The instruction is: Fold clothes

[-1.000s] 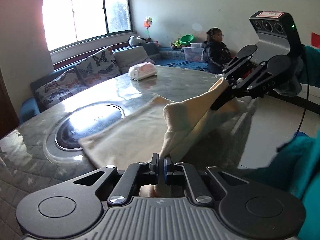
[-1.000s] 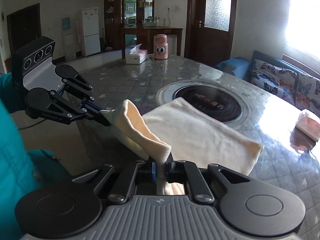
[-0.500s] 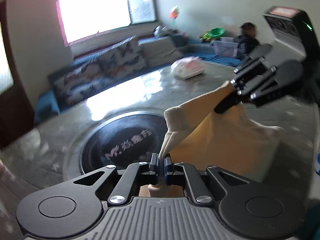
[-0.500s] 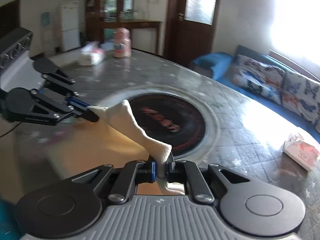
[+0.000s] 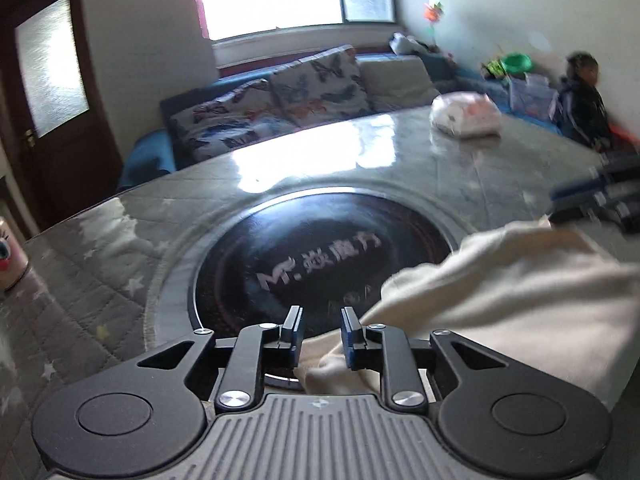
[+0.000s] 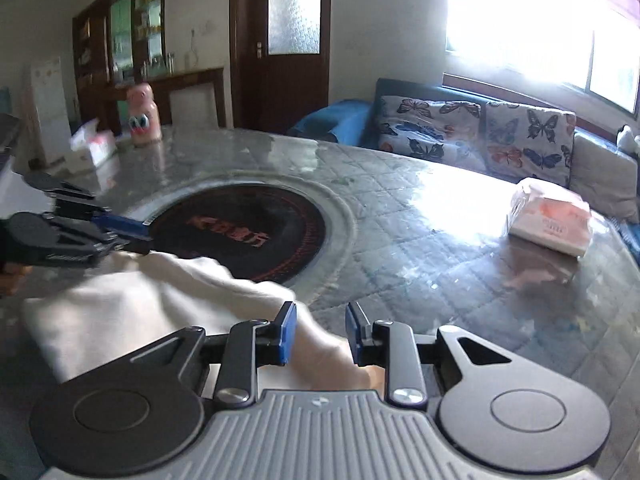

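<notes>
black round cooktop [image 5: 320,264] set in the table: it is showing pale lettering, latin "mr." followed by four chinese characters too blurred to read with confidence. in the right wrist view the same disc [image 6: 240,236] is showing this lettering in red, smeared and unreadable. tissue pack [image 6: 550,222]: it is carrying small print, illegible. nothing else is reading as text.

Soft, matt, fleecy cream cloth [image 5: 500,292]. Glossy, mirror-bright worktop [image 5: 360,160], quilted pattern under a clear sheen. Smooth black glass-like disc [image 6: 240,232] set in it. Matt black plastic on the left tool [image 5: 319,330] and right tool [image 6: 320,330], ribbed grey housing, bright metal screws. Crinkly plastic-wrapped pack [image 6: 550,216]. Dark polished wood door [image 6: 288,40].
</notes>
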Tool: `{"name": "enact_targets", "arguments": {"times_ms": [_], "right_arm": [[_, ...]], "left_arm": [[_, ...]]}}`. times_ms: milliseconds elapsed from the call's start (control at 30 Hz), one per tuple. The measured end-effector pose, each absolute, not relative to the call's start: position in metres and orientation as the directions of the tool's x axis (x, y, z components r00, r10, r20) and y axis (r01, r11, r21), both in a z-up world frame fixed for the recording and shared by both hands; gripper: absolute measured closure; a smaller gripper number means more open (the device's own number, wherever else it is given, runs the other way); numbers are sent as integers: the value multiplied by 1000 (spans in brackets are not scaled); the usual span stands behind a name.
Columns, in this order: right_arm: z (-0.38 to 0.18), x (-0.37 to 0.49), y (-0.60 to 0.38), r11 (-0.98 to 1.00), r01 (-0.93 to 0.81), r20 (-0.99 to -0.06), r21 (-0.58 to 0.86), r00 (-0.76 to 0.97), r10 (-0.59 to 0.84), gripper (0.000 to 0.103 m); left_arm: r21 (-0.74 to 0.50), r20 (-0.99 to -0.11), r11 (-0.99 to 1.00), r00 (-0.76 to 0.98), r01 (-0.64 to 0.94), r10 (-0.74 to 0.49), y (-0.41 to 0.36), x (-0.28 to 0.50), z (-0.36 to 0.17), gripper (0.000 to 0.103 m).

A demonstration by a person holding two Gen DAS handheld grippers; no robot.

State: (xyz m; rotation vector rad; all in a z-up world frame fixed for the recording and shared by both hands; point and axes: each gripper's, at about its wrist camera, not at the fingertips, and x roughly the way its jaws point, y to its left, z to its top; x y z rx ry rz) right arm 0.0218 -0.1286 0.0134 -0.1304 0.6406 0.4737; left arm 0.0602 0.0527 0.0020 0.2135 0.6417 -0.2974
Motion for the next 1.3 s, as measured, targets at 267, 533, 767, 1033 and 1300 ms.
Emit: {"name": "enact_targets", "arguments": {"times_ms": [267, 533, 767, 1033, 1300], "right_arm": [[-5, 32, -138, 920, -377, -637, 108, 684, 355, 82], [3, 43, -112, 880, -461, -611, 115, 666, 429, 81], [-3, 55, -99, 890, -444, -636, 106, 658, 404, 82], [11, -1, -98, 848, -525, -612, 69, 649, 452, 81], [-1, -41, -118, 878, -466, -602, 112, 671, 433, 81]], "left_arm": [[24, -617, 909, 721, 417, -315, 32, 30, 12, 80], [-53, -650, 904, 673, 424, -354, 20, 51, 3, 80], [-51, -640, 904, 680, 425, -357, 17, 47, 3, 80], [-69, -604, 892, 693, 447, -394, 22, 15, 12, 76], [-75, -609, 905, 700, 419, -374, 33, -21, 2, 76]]}}
